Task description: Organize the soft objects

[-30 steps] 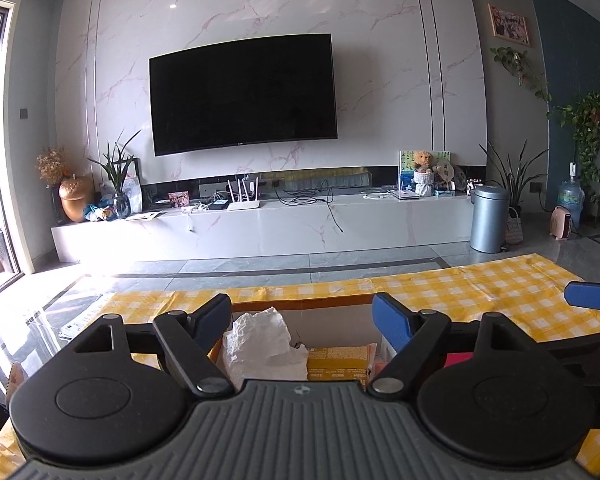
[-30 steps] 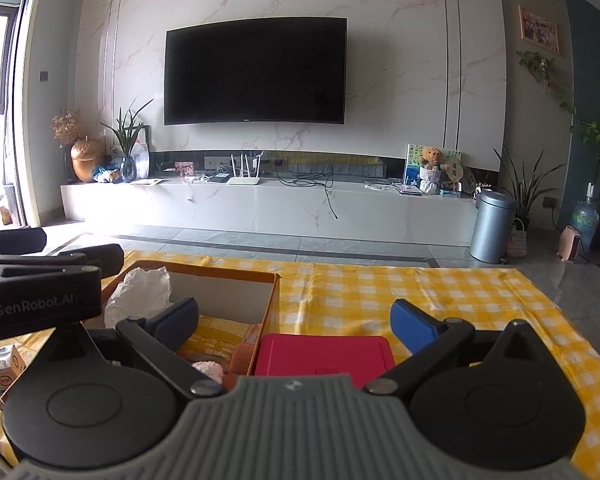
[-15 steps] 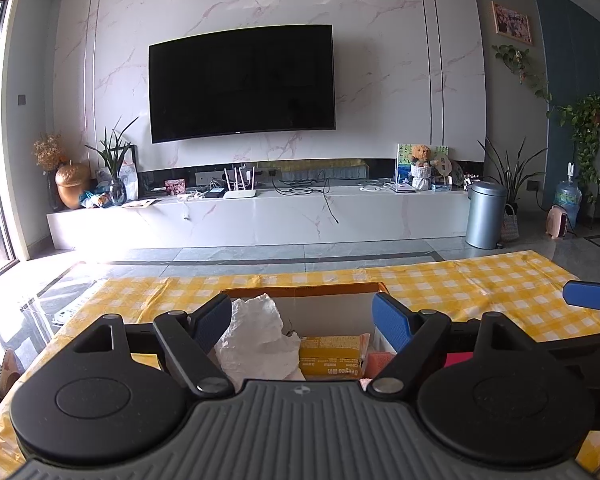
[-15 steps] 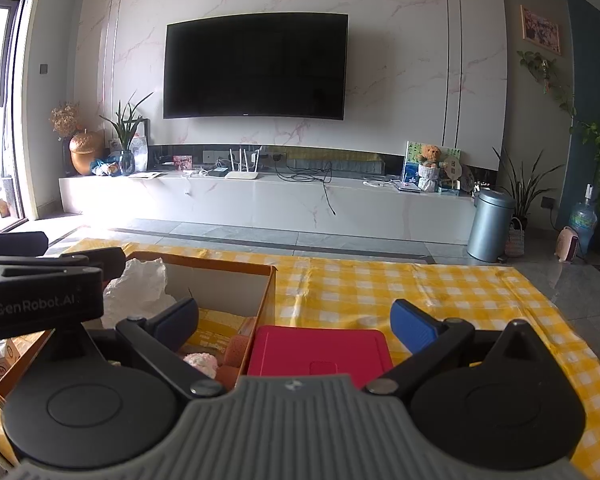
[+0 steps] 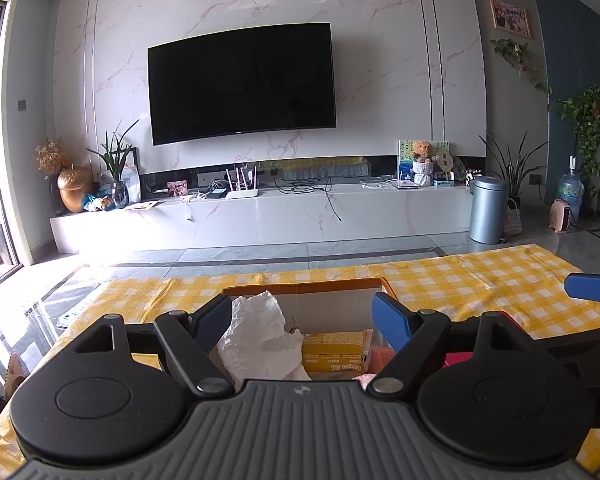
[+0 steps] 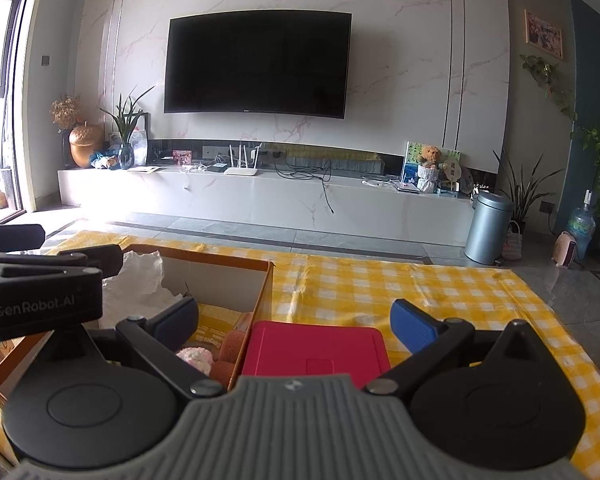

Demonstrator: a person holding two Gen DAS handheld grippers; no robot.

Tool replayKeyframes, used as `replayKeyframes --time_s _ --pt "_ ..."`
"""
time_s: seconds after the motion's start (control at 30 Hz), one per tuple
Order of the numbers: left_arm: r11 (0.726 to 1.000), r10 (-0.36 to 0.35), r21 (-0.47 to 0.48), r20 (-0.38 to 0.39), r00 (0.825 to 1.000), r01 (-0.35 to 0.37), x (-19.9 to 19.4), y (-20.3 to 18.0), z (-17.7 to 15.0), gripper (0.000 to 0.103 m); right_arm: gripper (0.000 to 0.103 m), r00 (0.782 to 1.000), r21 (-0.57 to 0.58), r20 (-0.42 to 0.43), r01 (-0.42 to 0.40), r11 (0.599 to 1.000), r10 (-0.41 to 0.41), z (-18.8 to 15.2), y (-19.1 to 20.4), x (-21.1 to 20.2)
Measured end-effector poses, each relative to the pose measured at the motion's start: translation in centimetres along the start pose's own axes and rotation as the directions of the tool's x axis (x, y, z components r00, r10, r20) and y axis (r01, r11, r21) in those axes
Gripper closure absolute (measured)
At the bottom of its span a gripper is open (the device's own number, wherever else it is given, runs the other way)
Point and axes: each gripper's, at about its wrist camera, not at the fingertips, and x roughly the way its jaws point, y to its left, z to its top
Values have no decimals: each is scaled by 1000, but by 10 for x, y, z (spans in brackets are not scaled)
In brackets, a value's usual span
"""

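Currently both hand-held grippers spread, holding nothing. Left hand-held gripper [image 5: 302, 322] hovers at near edge of cardboard box [image 5: 304, 286], lower centre of frame. Crumpled white paper [image 5: 260, 336] dead ahead between my fingers, toward left finger; yellow packet [image 5: 332, 350] beside it, long axis across frame. Right hand-held gripper [image 6: 294, 326] sits over red lid [image 6: 316, 350] on yellow-checked counter [image 6: 420, 292], box off to lower left. Judgement: left nearer to paper.

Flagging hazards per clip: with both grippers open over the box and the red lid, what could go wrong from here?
The left gripper hangs open over crumpled white paper; it might grab that instead of a soft item. The right gripper straddles the cardboard box wall and red lid, so lowering may strike either.
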Motion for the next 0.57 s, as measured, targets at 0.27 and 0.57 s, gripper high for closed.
replayKeyframes --time_s 0.27,0.57 --pt "1000 1 11 -5 1000 -1 0 -2 -3 10 3 1000 -6 -13 3 1000 -3 -3 0 3" --pt "1000 1 9 -9 1000 -1 0 -2 -3 10 3 1000 -7 -18 3 1000 -3 -5 0 5"
